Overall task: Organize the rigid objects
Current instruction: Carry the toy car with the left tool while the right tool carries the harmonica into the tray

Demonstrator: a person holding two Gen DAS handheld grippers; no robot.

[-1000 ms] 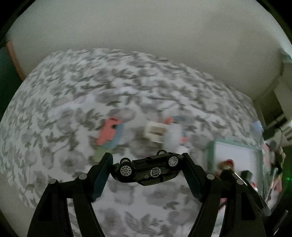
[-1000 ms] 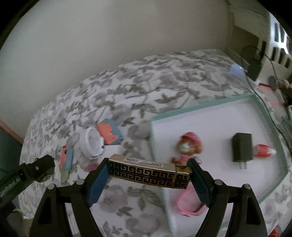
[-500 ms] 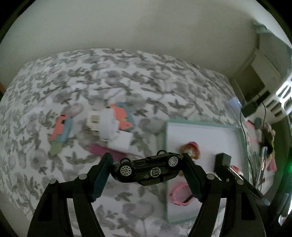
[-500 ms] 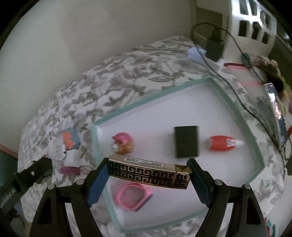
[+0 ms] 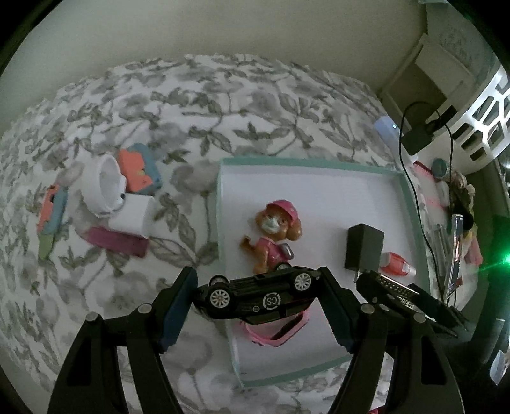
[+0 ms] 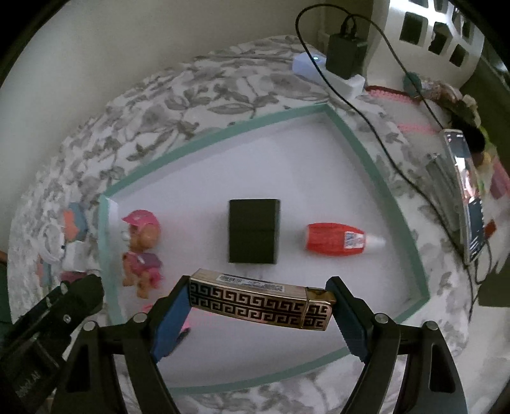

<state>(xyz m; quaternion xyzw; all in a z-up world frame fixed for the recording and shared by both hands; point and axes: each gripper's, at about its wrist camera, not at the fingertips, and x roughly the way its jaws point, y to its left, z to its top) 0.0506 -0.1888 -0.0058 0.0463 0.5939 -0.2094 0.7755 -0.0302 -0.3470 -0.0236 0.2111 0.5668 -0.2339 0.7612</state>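
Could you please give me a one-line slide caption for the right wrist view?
Right claw grips a gold-and-black patterned box above the teal-rimmed tray.

Dim room, low light. Bed covered with a white spread printed with grey leaves and flowers. Plain cream wall right behind the bed. At the bed's far right corner a white lattice-sided piece of furniture, partly cut off. A black adapter with a black cable sits in a white power strip beside that corner. Green light flare at the right edge of the left wrist view.
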